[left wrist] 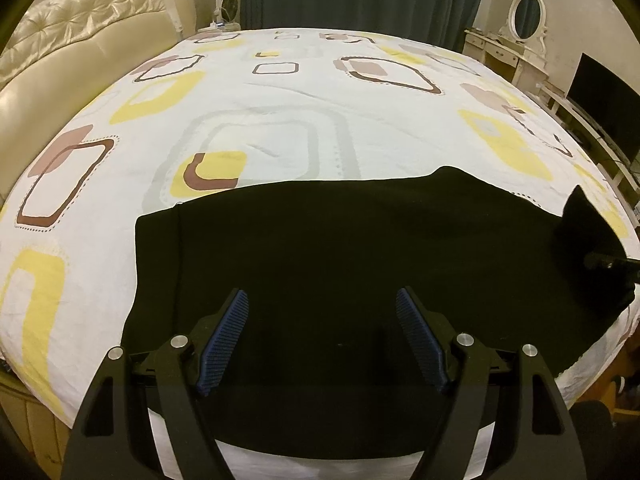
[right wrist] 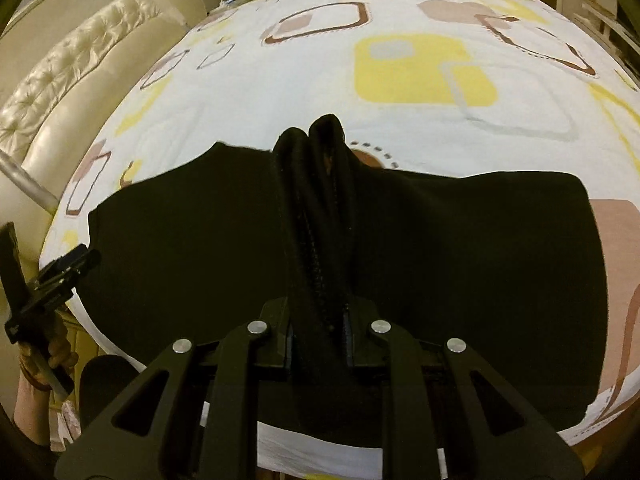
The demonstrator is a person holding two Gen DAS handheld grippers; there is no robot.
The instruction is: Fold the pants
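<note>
You are working with a pair of black, soft fabric pants [left wrist: 340,264] lying spread along the near edge of the bed [left wrist: 256,120], whose white sheet carries yellow and brown squares, and reaching toward its near right corner. The cloth is looking limp and light, so it is likely to sag and drape wherever it is not being supported, and it should not be slipping much against the ribbed pads. Thick hems and seams are probably your surest places to take hold, since a single flat layer may be bunching or sliding out.

Your right hand-held gripper [right wrist: 320,320] is clamping a thick, bunched ridge of the pants, a seamed fold standing up between the fingers and lifting off the sheet near the bed's near edge. Its fingers are closing narrowly on that bundle.

Your left hand-held gripper [left wrist: 322,300] is hovering wide apart over the flat cloth near the same edge, with its blue ribbed pads [left wrist: 224,344] gripping nothing. Whether the pads are touching the cloth is not clear.
</note>
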